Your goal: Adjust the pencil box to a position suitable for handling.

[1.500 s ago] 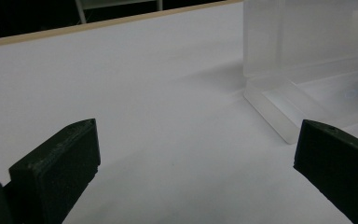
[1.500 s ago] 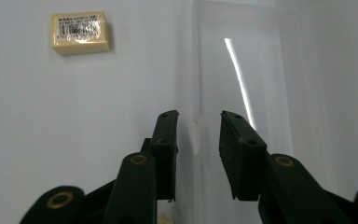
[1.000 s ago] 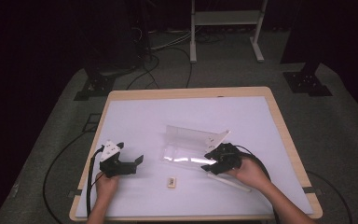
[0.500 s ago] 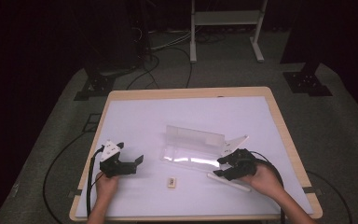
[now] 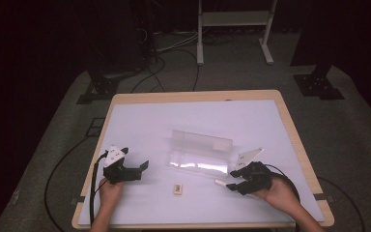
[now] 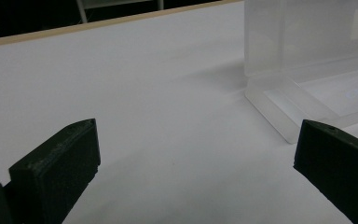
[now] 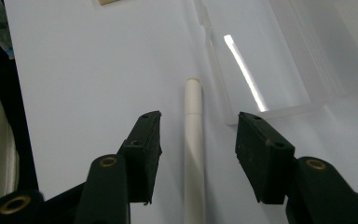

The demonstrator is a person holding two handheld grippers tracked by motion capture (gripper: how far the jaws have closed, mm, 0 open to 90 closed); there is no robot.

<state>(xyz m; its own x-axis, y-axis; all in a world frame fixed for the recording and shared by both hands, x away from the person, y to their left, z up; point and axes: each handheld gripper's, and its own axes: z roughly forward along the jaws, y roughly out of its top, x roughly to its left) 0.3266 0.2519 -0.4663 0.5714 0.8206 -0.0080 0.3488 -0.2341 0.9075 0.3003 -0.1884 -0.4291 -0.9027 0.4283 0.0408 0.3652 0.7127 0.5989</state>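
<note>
clear plastic, a long open box (image 5: 200, 153), lies near the middle of the white counter (image 5: 174, 116), which has a pale wooden edge. a person's right hand (image 5: 280, 193) holds the right gripper (image 5: 229, 184) low over the counter just off the box's near right corner. its black jaws stand apart with a slim white pen-like stick (image 7: 194, 140) lying flat on the counter between them, the pads clear of it on both sides; the jaws have just been opening. in the right gripper view the stick runs lengthwise away from the camera, just beside the box's short end wall, where a bright strip of light glints on the plastic.

the left hand (image 5: 108, 191) keeps the left gripper (image 5: 142, 169) at the near left of the counter, well apart from the box, jaws wide and nothing between them; the left gripper view looks across bare white surface toward the box's corner.

a small tan block (image 5: 177, 188) sits near the front edge, between the two grippers. any marking on it is too small to read, and no brand or lettering is legible on the box or the stick.
</note>
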